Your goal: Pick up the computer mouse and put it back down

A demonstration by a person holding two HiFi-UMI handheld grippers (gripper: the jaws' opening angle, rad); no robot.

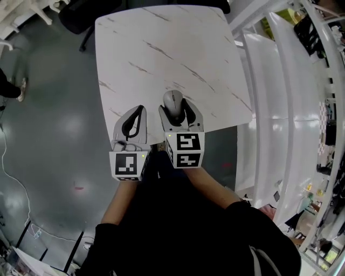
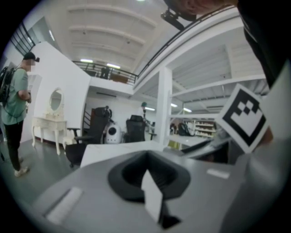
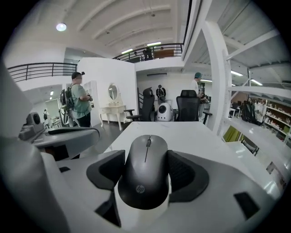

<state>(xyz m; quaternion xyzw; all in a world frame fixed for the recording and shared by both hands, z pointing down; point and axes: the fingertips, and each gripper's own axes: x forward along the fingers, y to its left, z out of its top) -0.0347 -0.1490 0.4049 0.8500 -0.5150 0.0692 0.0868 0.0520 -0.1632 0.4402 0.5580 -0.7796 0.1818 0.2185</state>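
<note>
Mouse (image 3: 144, 176), dark grey, smooth, scroll-wheeled

Open room over table (image 1: 161, 43) from middle out to far edge and both far corners; near edge crowded: right gripper (image 1: 176, 101) clamped on mouse (image 1: 173, 102), left gripper (image 1: 139, 110) just beside toward near-left corner, jaws together, narrow gap between; white shelving (image 1: 280, 108) flanking right edge; chair (image 1: 81, 16) past far-left corner

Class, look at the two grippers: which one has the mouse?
The right gripper: the mouse sits clamped between its jaws. The left gripper beside it is shut on nothing.
</note>
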